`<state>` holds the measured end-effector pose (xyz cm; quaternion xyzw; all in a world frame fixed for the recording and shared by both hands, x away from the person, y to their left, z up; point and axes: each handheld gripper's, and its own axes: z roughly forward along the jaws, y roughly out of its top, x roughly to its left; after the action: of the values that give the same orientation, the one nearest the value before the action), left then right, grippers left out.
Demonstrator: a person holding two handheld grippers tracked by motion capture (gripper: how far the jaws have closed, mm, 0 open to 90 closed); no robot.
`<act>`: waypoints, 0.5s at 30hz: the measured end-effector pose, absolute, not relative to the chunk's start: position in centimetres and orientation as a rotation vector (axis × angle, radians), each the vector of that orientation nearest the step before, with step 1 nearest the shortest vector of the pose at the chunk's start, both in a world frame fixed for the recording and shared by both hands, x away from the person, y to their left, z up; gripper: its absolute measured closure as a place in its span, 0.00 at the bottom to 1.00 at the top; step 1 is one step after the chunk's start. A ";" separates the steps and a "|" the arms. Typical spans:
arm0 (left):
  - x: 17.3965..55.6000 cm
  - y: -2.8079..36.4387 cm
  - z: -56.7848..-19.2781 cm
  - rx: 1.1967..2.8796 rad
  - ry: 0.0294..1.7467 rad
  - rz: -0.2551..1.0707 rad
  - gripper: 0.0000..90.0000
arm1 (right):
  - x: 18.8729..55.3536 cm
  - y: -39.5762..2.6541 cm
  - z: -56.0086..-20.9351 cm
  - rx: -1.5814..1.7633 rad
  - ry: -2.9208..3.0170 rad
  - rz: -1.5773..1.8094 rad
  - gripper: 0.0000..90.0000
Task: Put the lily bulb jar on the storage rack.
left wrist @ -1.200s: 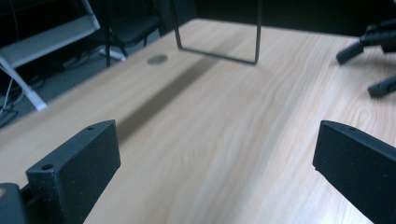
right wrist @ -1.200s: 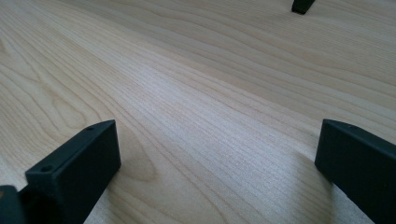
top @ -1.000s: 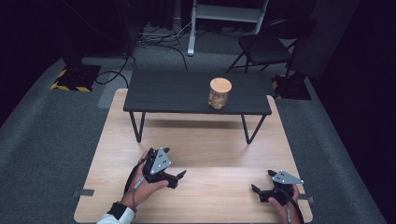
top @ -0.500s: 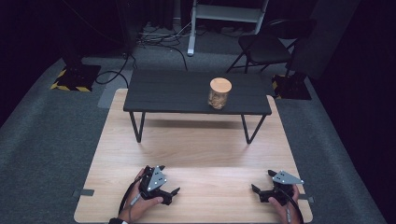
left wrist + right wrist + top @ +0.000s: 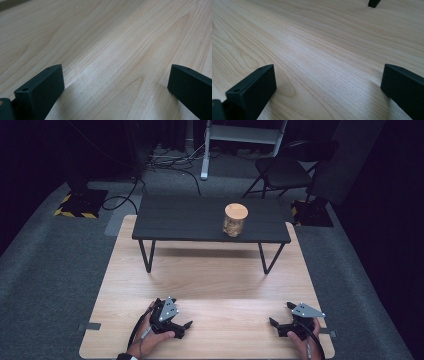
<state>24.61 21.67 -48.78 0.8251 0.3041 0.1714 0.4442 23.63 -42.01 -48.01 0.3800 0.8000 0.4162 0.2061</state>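
Note:
A glass jar (image 5: 234, 221) with a round wooden lid stands on the right half of a low black table (image 5: 185, 222). Both grippers are far from it, low over the pale wooden board (image 5: 210, 280) near its front edge. A hand holds my left gripper (image 5: 184, 328) at the front left, jaws wide apart and pointing right. In the left gripper view my left gripper (image 5: 115, 82) is open over bare wood. Another hand holds my right gripper (image 5: 281, 316) at the front right, pointing left. Bare wood also lies between the jaws of my right gripper (image 5: 328, 82), which is open.
The board lies on grey carpet (image 5: 55, 270). Beyond the black table are a folding chair (image 5: 282, 170), a white stand (image 5: 207, 150), cables and a yellow-striped block (image 5: 80, 202). One black table foot (image 5: 374, 3) shows at the top of the right gripper view.
My left gripper has moved back toward the board's front edge and sunk low over the wood. The right gripper and the jar have stayed put.

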 end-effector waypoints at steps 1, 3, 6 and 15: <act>24.8 21.7 -48.7 2.047 0.761 0.413 0.01 | 23.6 -42.0 -48.0 1.059 2.229 1.160 0.00; 24.8 21.7 -48.7 2.047 0.762 0.414 0.01 | 23.6 -42.0 -48.0 1.058 2.229 1.160 0.00; 24.8 21.7 -48.7 2.048 0.761 0.413 0.01 | 23.6 -42.0 -48.0 1.059 2.227 1.159 0.00; 24.8 21.7 -48.7 2.048 0.760 0.413 0.01 | 23.6 -42.0 -48.0 1.061 2.227 1.159 0.00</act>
<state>24.77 21.72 -48.70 0.8259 0.3063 0.1665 0.4432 23.59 -41.97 -48.01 0.3808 0.7996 0.4159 0.2065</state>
